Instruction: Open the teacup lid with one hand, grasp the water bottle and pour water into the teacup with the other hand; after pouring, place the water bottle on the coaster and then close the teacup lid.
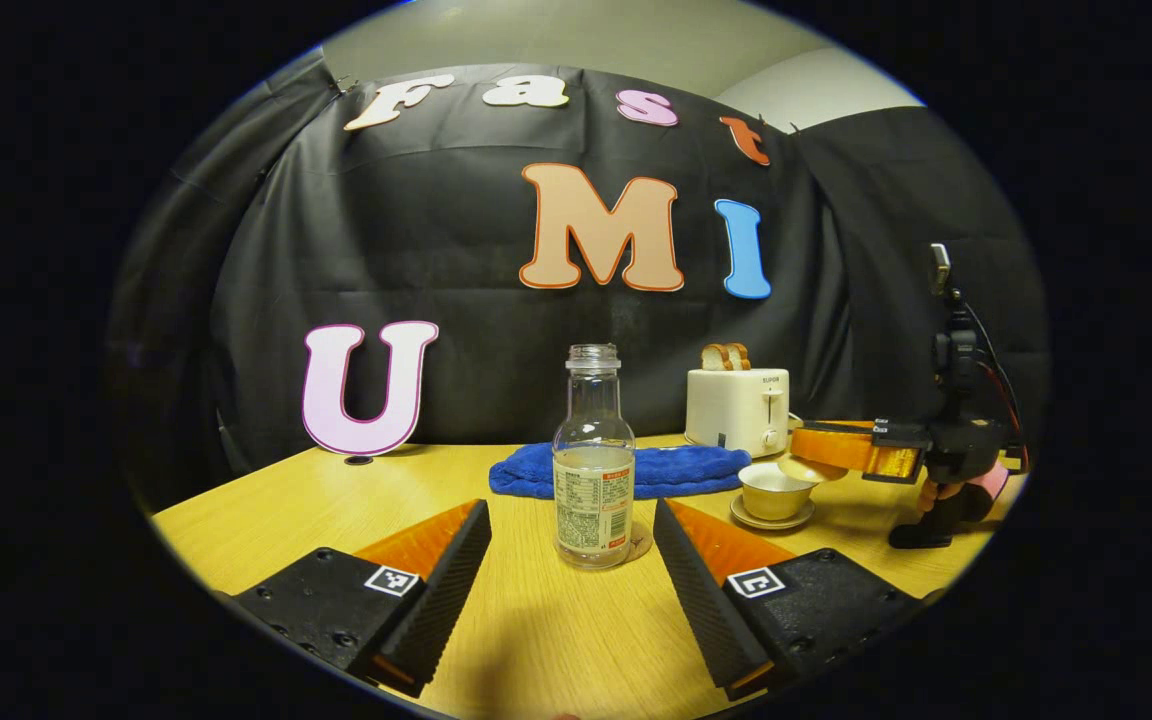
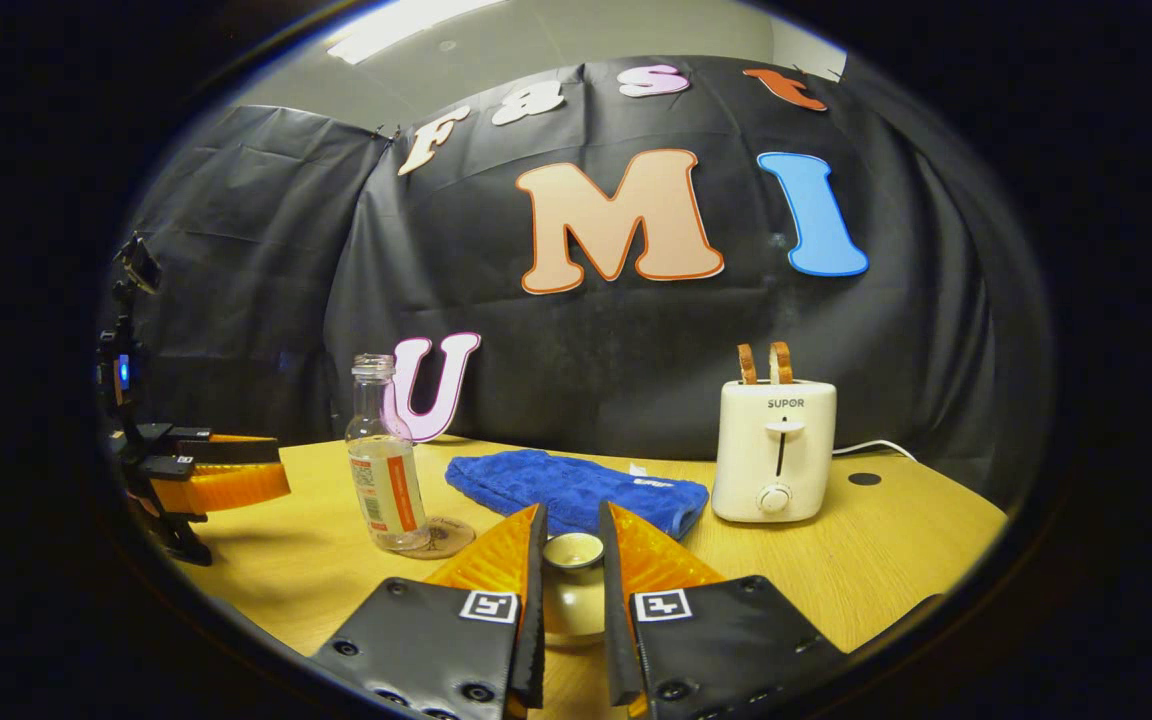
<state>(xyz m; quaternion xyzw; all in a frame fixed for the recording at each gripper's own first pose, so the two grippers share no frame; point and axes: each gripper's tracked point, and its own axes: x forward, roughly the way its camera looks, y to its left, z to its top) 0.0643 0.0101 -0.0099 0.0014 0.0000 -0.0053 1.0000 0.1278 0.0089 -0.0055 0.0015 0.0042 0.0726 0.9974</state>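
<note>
A clear uncapped water bottle (image 1: 593, 460) with a label stands on a round coaster (image 1: 641, 545) at mid-table. My left gripper (image 1: 571, 515) is open, its fingers to either side of the bottle and just short of it, not touching. To the right, a pale teacup (image 1: 774, 490) sits on its saucer (image 1: 771, 518). My right gripper (image 1: 804, 450) holds the lid (image 1: 812, 468) just above the cup's right rim. In the right gripper view, the right gripper (image 2: 572, 515) is shut on the lid (image 2: 574, 575); the bottle (image 2: 386, 470), coaster (image 2: 444, 538) and left gripper (image 2: 276, 468) show at left.
A folded blue towel (image 1: 636, 470) (image 2: 576, 490) lies behind the bottle and cup. A white toaster (image 1: 739, 410) (image 2: 774, 465) with bread slices stands at the back right. The wooden table (image 1: 536, 630) ends close to the black booth wall. A hand holds the right gripper (image 1: 956, 490).
</note>
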